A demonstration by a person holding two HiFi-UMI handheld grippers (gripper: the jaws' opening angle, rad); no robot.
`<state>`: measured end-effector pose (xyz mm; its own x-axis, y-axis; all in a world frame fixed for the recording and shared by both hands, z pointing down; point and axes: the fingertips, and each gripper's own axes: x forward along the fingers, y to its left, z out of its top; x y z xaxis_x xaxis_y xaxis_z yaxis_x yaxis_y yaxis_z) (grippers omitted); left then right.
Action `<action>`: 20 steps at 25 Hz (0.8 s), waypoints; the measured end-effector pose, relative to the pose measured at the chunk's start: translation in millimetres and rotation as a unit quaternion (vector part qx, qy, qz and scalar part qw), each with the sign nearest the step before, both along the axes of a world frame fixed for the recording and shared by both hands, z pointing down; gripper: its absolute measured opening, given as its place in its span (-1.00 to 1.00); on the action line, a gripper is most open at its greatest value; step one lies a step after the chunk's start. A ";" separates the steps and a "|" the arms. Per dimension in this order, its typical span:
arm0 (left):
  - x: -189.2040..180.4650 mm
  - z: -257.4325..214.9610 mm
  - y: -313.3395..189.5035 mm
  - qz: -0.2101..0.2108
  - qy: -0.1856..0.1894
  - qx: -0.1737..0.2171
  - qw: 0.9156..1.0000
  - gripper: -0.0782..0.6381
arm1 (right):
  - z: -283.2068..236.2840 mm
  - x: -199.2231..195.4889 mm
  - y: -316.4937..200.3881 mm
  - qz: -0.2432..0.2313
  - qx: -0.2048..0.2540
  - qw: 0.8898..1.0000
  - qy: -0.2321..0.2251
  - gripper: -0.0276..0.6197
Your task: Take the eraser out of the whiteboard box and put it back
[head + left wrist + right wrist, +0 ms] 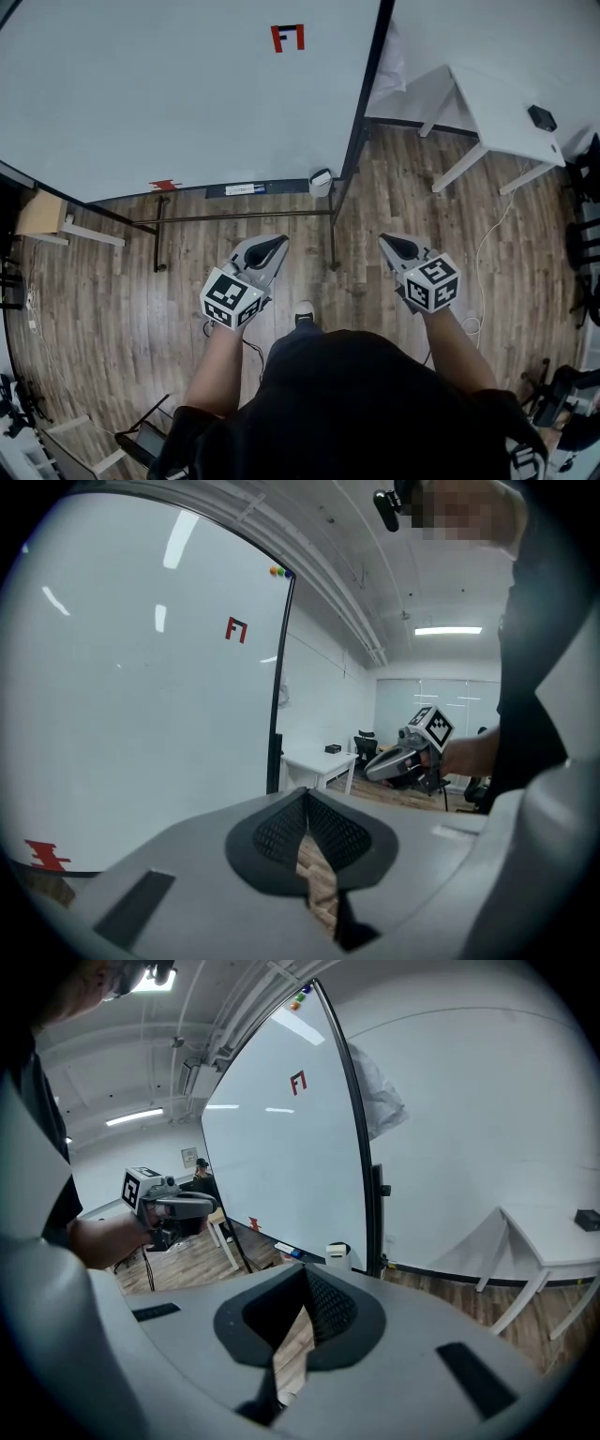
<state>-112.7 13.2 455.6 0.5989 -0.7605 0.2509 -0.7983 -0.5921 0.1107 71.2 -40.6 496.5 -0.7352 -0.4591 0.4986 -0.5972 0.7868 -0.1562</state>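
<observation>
The whiteboard stands ahead of me on a wheeled frame. A small white box hangs at the right end of its tray, next to the black post; it also shows in the right gripper view. Something dark sits in the box's top; I cannot make out the eraser. My left gripper and right gripper are held out over the wooden floor, short of the board, both shut and empty. Each gripper view shows its own jaw tips meeting.
The board's black floor rail and post lie between me and the tray. A white table carrying a small black item stands at the right. A wooden stand is at the left, office chairs at the far right.
</observation>
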 end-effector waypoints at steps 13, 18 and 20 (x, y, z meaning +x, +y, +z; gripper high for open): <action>-45.4 -4.3 -26.7 0.032 0.019 0.007 0.999 -0.75 | -5.5 -42.0 -10.2 0.026 0.003 1.000 0.011 -0.94; -57.4 -2.7 -33.4 0.044 0.019 0.006 0.999 -0.75 | -5.8 -52.1 -11.5 0.036 0.002 0.999 0.015 -0.94; -59.9 -2.2 -35.9 0.049 0.021 0.007 0.999 -0.75 | -4.8 -53.7 -12.8 0.042 0.000 0.999 0.020 -0.94</action>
